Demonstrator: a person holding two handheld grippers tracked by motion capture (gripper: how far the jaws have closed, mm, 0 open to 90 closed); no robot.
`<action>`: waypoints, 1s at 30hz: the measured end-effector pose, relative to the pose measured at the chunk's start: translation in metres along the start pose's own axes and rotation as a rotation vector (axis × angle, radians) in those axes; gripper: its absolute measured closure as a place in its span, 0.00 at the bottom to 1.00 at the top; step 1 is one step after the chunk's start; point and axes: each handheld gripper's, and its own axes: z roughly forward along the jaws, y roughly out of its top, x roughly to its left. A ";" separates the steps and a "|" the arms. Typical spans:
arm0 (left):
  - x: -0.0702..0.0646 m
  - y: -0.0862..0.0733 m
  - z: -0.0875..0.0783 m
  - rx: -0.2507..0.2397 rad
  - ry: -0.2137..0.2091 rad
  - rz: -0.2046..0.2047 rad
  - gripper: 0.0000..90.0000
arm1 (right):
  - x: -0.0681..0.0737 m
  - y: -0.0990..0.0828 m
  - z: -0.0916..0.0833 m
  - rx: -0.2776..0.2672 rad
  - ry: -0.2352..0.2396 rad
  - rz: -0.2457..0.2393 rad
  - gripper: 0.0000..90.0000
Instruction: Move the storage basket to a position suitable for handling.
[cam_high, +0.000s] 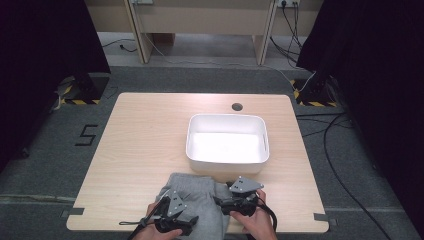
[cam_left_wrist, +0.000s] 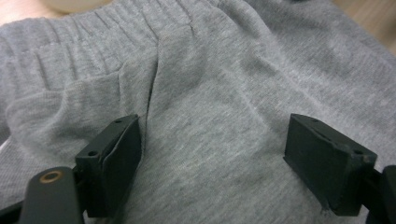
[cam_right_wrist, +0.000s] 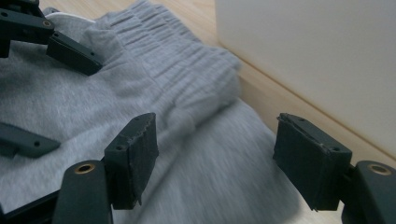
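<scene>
The grey trousers run off the bottom edge of the high view, partly hidden under both hands; the near cloth in the right gripper view is blurred, and the white tub is cut off

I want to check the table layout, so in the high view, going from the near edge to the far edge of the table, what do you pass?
Grey sweatpants at the near edge, then the white tub, then the round hole near the far edge.
</scene>
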 end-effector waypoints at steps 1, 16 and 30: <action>0.000 0.000 0.000 0.000 0.000 0.000 0.20 | 0.000 0.000 0.000 0.000 0.000 0.000 0.34; -0.003 0.015 0.010 -0.051 -0.127 -0.036 0.27 | -0.027 -0.015 0.006 0.076 -0.131 -0.017 0.41; 0.052 -0.013 -0.044 -0.191 -0.045 -0.203 0.28 | -0.031 -0.004 -0.011 0.001 -0.057 0.045 0.32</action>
